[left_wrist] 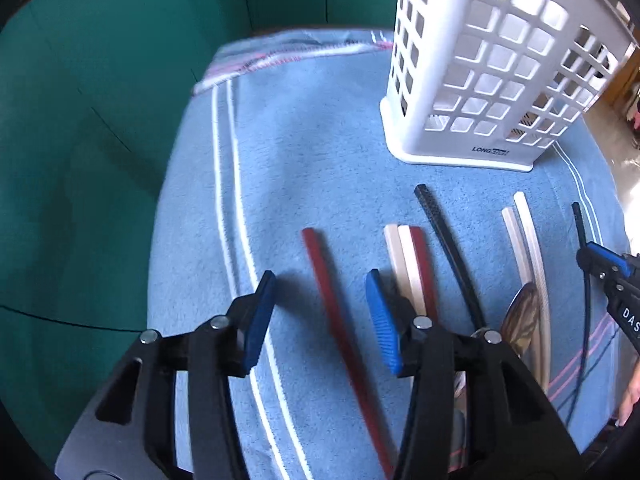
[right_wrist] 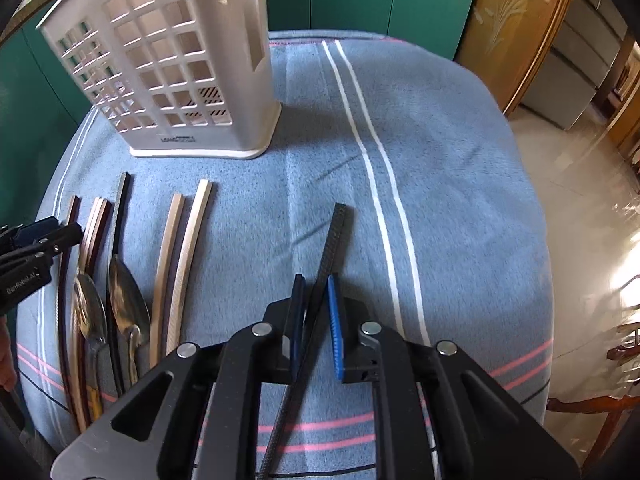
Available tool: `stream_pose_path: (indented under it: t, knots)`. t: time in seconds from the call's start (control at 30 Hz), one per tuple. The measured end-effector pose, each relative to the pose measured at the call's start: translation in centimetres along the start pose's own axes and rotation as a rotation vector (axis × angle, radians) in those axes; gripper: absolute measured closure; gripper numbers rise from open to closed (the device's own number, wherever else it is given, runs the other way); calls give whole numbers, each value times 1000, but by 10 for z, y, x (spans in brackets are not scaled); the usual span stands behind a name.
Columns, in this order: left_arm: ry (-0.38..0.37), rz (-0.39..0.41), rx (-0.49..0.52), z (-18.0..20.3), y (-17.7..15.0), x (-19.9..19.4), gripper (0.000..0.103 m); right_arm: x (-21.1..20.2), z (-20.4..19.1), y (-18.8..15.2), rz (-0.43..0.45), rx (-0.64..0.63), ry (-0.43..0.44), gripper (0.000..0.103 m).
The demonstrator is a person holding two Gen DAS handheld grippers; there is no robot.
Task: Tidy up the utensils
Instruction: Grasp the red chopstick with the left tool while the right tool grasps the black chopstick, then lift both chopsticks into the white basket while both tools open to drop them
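A white lattice utensil holder [left_wrist: 480,64] stands upright at the far side of a blue towel [left_wrist: 320,160]; it also shows in the right wrist view [right_wrist: 172,68]. My left gripper [left_wrist: 320,312] is open, its jaws on either side of a red chopstick [left_wrist: 332,312] lying on the towel. My right gripper [right_wrist: 316,320] is shut on a black textured chopstick [right_wrist: 334,240], which points forward. Cream, red and black chopsticks [right_wrist: 180,264] and two metal spoons [right_wrist: 124,304] lie in a row on the towel.
The towel covers a small table [right_wrist: 460,200] with green panels [left_wrist: 80,120] behind it. A wooden door [right_wrist: 516,20] and glossy floor [right_wrist: 592,200] lie to the right. The right gripper shows at the edge of the left wrist view [left_wrist: 612,280].
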State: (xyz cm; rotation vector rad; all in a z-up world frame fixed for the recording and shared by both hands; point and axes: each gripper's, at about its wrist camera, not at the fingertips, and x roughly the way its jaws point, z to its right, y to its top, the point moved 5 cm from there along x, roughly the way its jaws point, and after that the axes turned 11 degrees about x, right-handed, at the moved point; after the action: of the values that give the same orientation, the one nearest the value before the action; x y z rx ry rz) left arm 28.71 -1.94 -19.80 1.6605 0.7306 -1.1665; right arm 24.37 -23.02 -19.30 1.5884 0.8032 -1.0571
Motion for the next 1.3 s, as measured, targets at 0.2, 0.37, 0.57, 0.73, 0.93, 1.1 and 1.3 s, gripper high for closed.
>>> stream_pose_path:
  t: [0.2,0.37,0.57,0.73,0.93,1.1,1.3]
  knots:
    - [-44,-106,55,-3,13,7,57,4,-1,9,-60,-39,6,90]
    - [-86,-115,40,-3,24,11,93,4,-7,15,-107,-14,96,96]
    - [-135,2,-21,-1,17,-25,97,-38,-8,12,-17,-18,167,96]
    - [-135,175,-26,-2,17,-92,97,-103,-8,12,109,-33,246,96]
    - [-107,406,-25,-5,18,-176,97,-173,-11,3,258,-56,336,96]
    - [-94,586,-24,-8,24,-234,97,-217,-20,9,376,-93,404,96]
    - [-76,737,-57,-19,55,-288,97,-261,-36,48,519,-124,450,96]
